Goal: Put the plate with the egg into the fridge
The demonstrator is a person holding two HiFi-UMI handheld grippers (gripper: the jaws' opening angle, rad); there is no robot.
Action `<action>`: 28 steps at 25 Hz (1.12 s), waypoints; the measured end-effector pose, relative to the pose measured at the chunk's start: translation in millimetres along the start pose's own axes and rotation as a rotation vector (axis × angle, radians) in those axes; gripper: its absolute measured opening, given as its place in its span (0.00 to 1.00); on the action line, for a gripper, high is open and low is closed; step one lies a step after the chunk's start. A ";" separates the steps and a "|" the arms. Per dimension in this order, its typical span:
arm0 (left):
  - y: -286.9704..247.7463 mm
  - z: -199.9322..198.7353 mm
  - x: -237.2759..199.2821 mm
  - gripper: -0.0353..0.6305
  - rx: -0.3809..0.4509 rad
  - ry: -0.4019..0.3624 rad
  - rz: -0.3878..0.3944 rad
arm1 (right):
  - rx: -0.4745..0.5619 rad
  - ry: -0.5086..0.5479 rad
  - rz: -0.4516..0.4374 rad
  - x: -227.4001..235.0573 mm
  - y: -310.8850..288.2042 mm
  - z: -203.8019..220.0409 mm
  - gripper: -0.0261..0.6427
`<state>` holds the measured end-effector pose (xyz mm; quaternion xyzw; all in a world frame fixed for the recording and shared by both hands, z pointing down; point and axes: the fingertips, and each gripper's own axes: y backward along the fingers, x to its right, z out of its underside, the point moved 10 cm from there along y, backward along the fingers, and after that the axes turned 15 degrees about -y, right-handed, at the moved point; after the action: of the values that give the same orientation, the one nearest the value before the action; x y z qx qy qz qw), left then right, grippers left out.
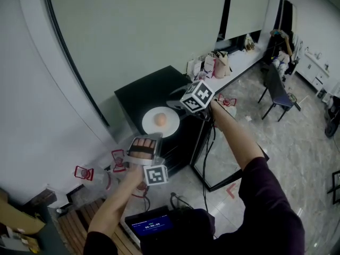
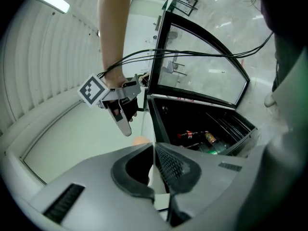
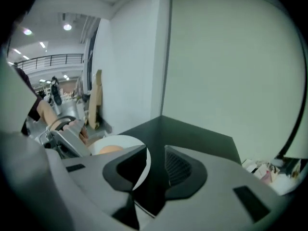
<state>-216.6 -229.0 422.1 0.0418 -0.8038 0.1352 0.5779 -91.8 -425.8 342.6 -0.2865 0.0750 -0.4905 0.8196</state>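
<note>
A white plate with a brown egg lies on top of the black fridge. My left gripper is at the plate's near-left edge. In the left gripper view its jaws are shut on the plate's rim, and the egg peeks out just beyond. My right gripper reaches the plate's far-right edge. Its jaws stand apart, with the plate's rim in the gap beside the left finger. The fridge door hangs open.
Bottles and cans lie inside the open fridge. A black chair stands on the tiled floor to the right. Bags sit on a white ledge behind. A lit screen and cables are at my feet.
</note>
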 end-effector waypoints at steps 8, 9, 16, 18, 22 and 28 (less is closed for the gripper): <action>12.0 10.5 -9.8 0.08 0.025 0.006 -0.034 | 0.481 -0.242 0.139 -44.4 57.3 71.7 0.22; 15.3 8.2 -11.3 0.08 0.031 0.001 -0.039 | 0.516 -0.264 0.155 -51.1 63.6 81.1 0.22; 37.6 -24.0 -19.0 0.08 0.057 -0.014 -0.056 | 0.639 -0.319 0.195 -77.9 102.6 127.9 0.22; 43.4 -39.3 -21.9 0.08 0.052 -0.001 -0.059 | 0.653 -0.323 0.191 -79.0 115.7 140.3 0.22; 54.1 -74.6 -23.2 0.08 0.026 0.000 -0.038 | 0.675 -0.346 0.174 -76.6 139.4 169.6 0.22; 70.8 -129.4 -23.7 0.08 -0.038 0.018 -0.021 | 0.664 -0.372 0.107 -76.8 174.6 214.7 0.22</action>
<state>-105.9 -128.8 426.1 0.0379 -0.8005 0.1142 0.5871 88.9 -213.8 412.6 -0.0851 -0.2233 -0.3843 0.8917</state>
